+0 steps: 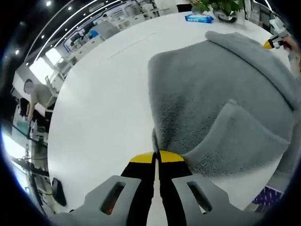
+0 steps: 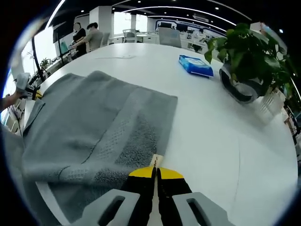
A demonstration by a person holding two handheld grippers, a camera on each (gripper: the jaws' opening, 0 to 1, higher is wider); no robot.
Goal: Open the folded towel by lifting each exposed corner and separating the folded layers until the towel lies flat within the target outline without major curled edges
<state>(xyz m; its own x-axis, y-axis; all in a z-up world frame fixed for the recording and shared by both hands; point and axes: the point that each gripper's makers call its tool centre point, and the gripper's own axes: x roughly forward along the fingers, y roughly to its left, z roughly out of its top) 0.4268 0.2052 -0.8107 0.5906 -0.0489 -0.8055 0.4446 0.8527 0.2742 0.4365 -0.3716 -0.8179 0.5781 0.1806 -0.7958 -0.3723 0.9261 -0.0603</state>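
Both hand-held grippers pinching edges of the grey terry towel on the white round counter.

In the left gripper view we see our left hand-held gripper [image 1: 156, 157] with jaws closed on the grey terry towel's [image 1: 221, 94] edge, the cloth spreading toward 1 o'clock with one corner folded over. In the right gripper view our right hand-held gripper [image 2: 155, 170] grips the towel's [image 2: 94, 122] corner, cloth stretching toward 10 o'clock on the white round counter [image 2: 221, 136]. A blue flat packet [image 2: 195, 65] and a potted green plant [image 2: 244, 56] sit at 1 o'clock.
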